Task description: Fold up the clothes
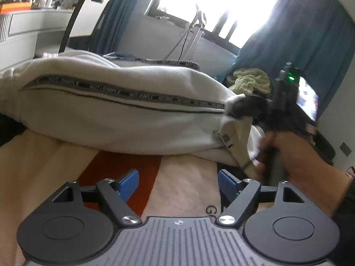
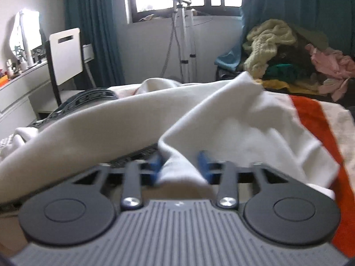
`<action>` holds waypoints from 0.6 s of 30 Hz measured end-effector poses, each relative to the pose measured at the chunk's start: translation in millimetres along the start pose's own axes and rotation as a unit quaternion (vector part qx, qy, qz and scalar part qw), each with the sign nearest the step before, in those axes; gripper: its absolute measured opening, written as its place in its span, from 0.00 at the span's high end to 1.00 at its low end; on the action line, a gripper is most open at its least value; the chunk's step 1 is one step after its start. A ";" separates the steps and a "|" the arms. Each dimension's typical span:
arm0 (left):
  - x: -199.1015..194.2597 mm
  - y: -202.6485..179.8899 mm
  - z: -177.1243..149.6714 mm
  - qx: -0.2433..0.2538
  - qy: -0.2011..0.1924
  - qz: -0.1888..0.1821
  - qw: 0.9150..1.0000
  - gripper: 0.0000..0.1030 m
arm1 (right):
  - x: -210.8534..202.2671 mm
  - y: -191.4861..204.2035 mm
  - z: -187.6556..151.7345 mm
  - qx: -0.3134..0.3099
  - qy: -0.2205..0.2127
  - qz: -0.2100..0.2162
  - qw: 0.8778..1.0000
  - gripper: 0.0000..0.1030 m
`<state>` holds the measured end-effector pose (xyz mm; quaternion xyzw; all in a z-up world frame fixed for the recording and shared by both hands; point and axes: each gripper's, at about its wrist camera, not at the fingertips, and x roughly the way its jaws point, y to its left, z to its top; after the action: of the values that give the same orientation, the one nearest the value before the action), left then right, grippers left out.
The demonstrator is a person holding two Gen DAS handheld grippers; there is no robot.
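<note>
**White garment mid-fold on the bed**

While the white garment (image 1: 106, 110) is spread on the bed (image 1: 188, 181), a fold of it is gripped between the right gripper (image 2: 180, 166) fingers; the left gripper (image 1: 178, 184) is held wide, empty. A carry-over seems required next.

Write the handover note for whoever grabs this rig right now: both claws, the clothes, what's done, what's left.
Left claw: open, empty, hovering over the cream and orange blanket, just short of the garment.
Right claw: blue pads either side of a fold of the white sweatshirt with a lettered black stripe; cloth sits between them, grip looks loose, frame blurred.
Sweatshirt lies bunched across the bed, no neat fold visible yet.
Unsorted heap of mixed clothes waits behind.
Left: flatten, fold the sweatshirt, then the heap.
</note>
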<state>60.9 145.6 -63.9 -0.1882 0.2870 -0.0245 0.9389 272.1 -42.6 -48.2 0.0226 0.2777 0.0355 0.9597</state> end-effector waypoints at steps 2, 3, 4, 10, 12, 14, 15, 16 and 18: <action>0.2 -3.6 -0.7 0.010 -0.006 0.004 1.000 0.23 | -14.7 -7.4 -2.3 -0.005 0.000 -0.017 1.000 0.86; 0.8 -7.0 -1.3 0.019 -0.007 0.005 1.000 0.23 | -25.8 -12.6 -3.3 -0.007 -0.004 -0.021 1.000 0.86; 1.7 -9.1 -1.9 0.025 -0.005 0.008 1.000 0.23 | -37.6 -19.4 -4.0 -0.010 -0.009 -0.026 1.000 0.87; -4.6 -17.6 -4.5 0.032 -0.014 0.023 0.999 0.23 | -126.7 -90.9 -11.3 -0.015 -0.058 -0.096 0.994 0.88; -7.4 -20.3 -5.4 0.034 -0.019 0.028 0.999 0.23 | -160.0 -115.8 -17.5 -0.018 -0.073 -0.122 0.990 0.88; -10.3 -23.0 -6.6 0.037 -0.020 0.032 0.999 0.23 | -191.5 -139.6 -24.4 -0.021 -0.091 -0.151 0.984 0.88; -11.8 -24.4 -7.4 0.039 -0.019 0.033 0.999 0.23 | -207.2 -151.9 -28.1 -0.017 -0.102 -0.166 0.981 0.88; -13.4 -25.8 -8.1 0.041 -0.018 0.035 0.998 0.23 | -223.0 -164.2 -31.8 -0.013 -0.113 -0.181 0.977 0.88; -17.1 -27.7 -8.8 0.040 -0.020 0.033 0.998 0.23 | -249.9 -185.1 -39.7 -0.005 -0.137 -0.215 0.967 0.88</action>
<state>43.6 119.5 -51.4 -0.1409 0.2733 -0.0011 0.9515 50.5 -246.3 39.4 -0.0381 0.1417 -0.1740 0.9737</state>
